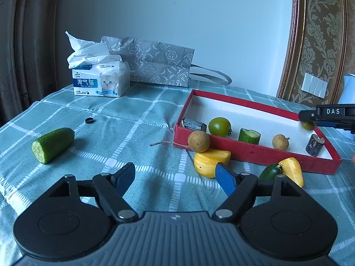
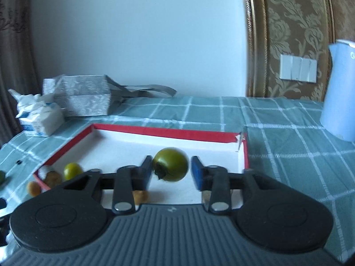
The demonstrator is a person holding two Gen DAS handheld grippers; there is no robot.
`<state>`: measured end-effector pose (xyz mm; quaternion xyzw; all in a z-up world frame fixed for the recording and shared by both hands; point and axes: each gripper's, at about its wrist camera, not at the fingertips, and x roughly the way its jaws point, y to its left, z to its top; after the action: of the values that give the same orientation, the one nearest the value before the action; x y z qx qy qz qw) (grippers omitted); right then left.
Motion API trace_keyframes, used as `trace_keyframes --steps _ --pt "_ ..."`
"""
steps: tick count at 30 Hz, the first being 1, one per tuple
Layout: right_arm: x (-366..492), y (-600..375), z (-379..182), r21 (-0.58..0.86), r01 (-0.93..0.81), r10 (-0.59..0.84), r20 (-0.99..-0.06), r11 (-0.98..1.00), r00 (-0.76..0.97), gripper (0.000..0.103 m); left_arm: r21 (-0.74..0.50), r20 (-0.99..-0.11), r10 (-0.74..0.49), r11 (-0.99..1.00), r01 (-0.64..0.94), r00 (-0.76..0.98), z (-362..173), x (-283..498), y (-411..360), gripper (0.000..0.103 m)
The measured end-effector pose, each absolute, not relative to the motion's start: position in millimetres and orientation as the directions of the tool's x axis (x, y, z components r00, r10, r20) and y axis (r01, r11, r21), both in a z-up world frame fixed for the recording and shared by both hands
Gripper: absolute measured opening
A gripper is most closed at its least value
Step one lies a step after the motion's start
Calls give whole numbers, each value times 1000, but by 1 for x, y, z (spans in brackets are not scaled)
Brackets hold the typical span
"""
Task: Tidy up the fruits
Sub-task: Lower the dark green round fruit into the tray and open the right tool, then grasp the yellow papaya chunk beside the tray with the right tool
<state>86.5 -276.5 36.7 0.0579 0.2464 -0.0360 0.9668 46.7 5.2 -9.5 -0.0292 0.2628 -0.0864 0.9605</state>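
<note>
A: What do we fail to resolve?
B: The right gripper (image 2: 171, 173) view is blurred. A smooth round green tomato (image 2: 170, 164) sits between its jaws over the red box (image 2: 155, 132); we see a gap at the blue pad, so it is spread, not pinching.
A: And the left gripper (image 1: 175, 177)?
B: Spread, empty. Its right finger partly covers a yellow wedge (image 1: 208, 160); a rough-skinned cucumber piece (image 1: 53, 144) lies ahead-left.

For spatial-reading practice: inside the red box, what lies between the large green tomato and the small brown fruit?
A short cucumber piece, in the left wrist view.
</note>
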Motion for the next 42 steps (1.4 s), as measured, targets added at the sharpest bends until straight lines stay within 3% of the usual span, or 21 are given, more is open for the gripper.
trace_keyframes --steps 8,15,34,42 --pt "55 -267 38 125 58 4 -447 991 895 52 -110 -502 -182 983 146 845 -10 48 6 79" --pt "7 -229 19 117 -36 90 -501 992 861 52 -124 -507 -181 983 136 843 -11 49 8 79" --pt "20 -201 0 109 -49 101 -557 993 825 52 -133 -515 -186 982 136 837 -11 50 9 79" --pt "29 -206 -8 205 -60 169 -570 977 804 42 -135 -516 -187 981 136 836 -12 50 9 79"
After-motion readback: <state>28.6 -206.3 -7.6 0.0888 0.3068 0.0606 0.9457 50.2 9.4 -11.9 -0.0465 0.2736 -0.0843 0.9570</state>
